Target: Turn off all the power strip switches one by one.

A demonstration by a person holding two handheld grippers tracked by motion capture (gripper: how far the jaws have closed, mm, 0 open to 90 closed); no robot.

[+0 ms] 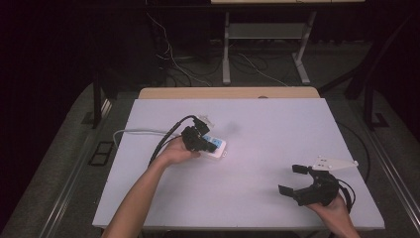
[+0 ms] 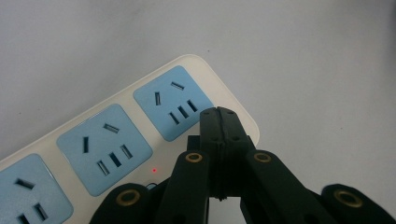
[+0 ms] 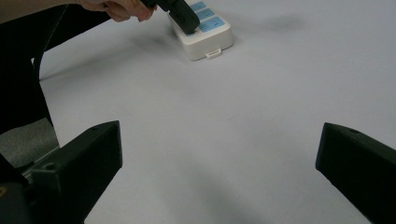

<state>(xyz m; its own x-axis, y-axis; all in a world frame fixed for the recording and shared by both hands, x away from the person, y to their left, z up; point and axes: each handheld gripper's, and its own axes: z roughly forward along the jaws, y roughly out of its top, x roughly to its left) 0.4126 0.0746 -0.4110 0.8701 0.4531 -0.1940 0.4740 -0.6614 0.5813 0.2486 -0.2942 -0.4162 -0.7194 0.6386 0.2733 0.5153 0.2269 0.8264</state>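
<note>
A white power strip [image 1: 219, 147] with blue socket faces lies left of the middle of the white table [image 1: 257, 198]. My left gripper [image 1: 202, 140] is shut, its tip down on the strip. In the left gripper view the closed jaws [image 2: 219, 113] sit beside the end socket of the power strip [image 2: 130, 100], and a small red light [image 2: 154, 170] glows near them. My right gripper [image 1: 291, 179] stands open near the table's front right, with nothing between its jaws. The right gripper view shows its gripper [image 3: 219, 154] wide open, with the power strip [image 3: 205, 35] and the left gripper [image 3: 180, 14] far ahead.
The strip's pale cable [image 1: 138, 132] runs left to the table edge. A wooden board [image 1: 228, 92] sits along the table's far edge. On the floor behind are desk legs [image 1: 226, 49] and loose wires [image 1: 173, 59].
</note>
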